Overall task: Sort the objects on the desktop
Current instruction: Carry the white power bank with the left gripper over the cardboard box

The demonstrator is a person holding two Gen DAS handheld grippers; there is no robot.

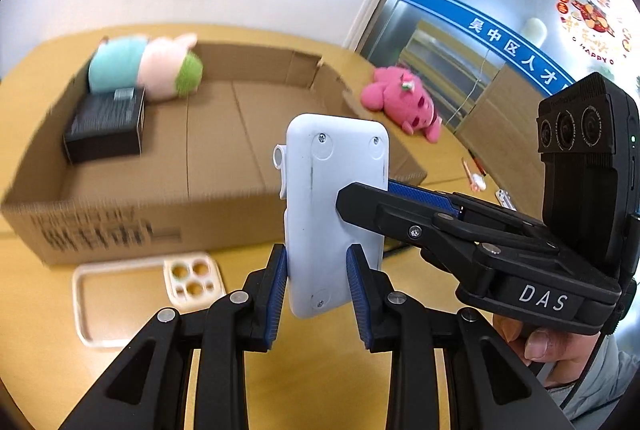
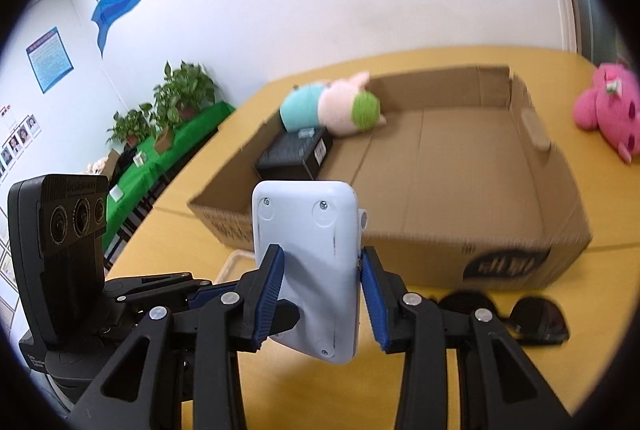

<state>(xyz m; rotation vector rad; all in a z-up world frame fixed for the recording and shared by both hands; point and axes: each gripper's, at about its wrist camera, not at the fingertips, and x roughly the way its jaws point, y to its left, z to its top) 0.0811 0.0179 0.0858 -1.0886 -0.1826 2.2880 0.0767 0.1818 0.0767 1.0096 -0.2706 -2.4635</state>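
A white flat device (image 1: pixel 332 206) with screws on its back is held upright above the yellow table, in front of an open cardboard box (image 1: pixel 224 198). My left gripper (image 1: pixel 318 294) is shut on its lower end. My right gripper (image 2: pixel 322 294) is shut on the same device (image 2: pixel 308 262) from the right side; its finger (image 1: pixel 360 202) shows in the left wrist view. The box (image 2: pixel 440 230) holds a pastel plush toy (image 1: pixel 148 68) and a black carton (image 1: pixel 106 128).
A pink plush toy (image 1: pixel 404 102) lies on the table right of the box. A cream phone case (image 1: pixel 148 294) lies in front of the box. Black sunglasses (image 2: pixel 508 314) lie at the box's front right. Potted plants (image 2: pixel 168 110) stand far left.
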